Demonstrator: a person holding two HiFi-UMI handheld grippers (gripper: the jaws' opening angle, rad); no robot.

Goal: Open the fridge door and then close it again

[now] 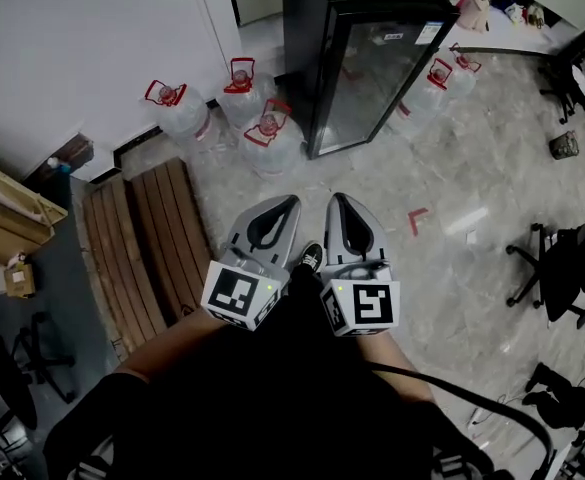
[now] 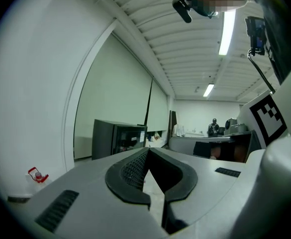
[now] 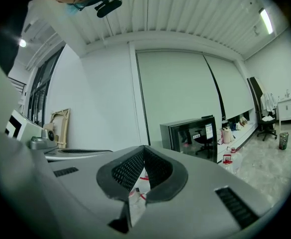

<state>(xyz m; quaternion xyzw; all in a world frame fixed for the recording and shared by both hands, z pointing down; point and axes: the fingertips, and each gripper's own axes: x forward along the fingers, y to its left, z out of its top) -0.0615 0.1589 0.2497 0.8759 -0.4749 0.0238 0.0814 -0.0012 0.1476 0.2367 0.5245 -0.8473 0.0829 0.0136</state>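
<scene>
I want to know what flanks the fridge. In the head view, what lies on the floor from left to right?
wooden slat pallet → nearest water jug → black glass-door fridge → black office chair

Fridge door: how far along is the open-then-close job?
Done: nothing that shows. The fridge door sits shut, which fits either not started or already finished. In hand: nothing. The left gripper and the right gripper are side by side, well short of the door, jaws together and empty. Left, if not yet started: step up to it, pull the door open, then push it shut.
</scene>
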